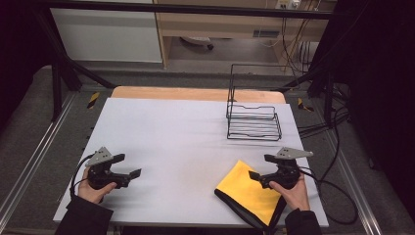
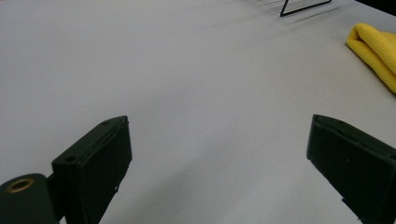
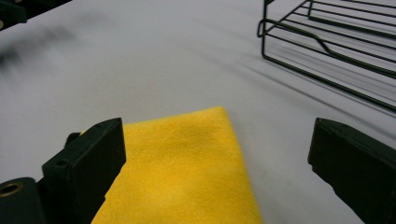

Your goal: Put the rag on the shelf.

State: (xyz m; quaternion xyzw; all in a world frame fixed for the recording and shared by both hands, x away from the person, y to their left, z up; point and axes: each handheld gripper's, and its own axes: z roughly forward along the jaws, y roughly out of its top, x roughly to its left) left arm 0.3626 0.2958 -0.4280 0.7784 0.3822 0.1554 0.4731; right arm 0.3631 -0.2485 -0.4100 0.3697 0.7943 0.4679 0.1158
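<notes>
nothing's been grabbed yet: the yellow cloth (image 1: pixel 250 192) is lying folded at the bench's (image 1: pixel 171 132) near right corner, the right claw (image 1: pixel 258 167) hovering over it with jaws wide apart. the left claw (image 1: pixel 129 165) is sitting spread over bare bench too. the high view is showing the whole wire rack (image 1: pixel 253 121) (the gripper views are catching just bits of it).

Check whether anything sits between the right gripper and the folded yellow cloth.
Nothing visible does. The right gripper hangs just over the near-right part of the yellow cloth, jaws open, with only bare table around it. The wire rack stands farther back, well off that path.
</notes>
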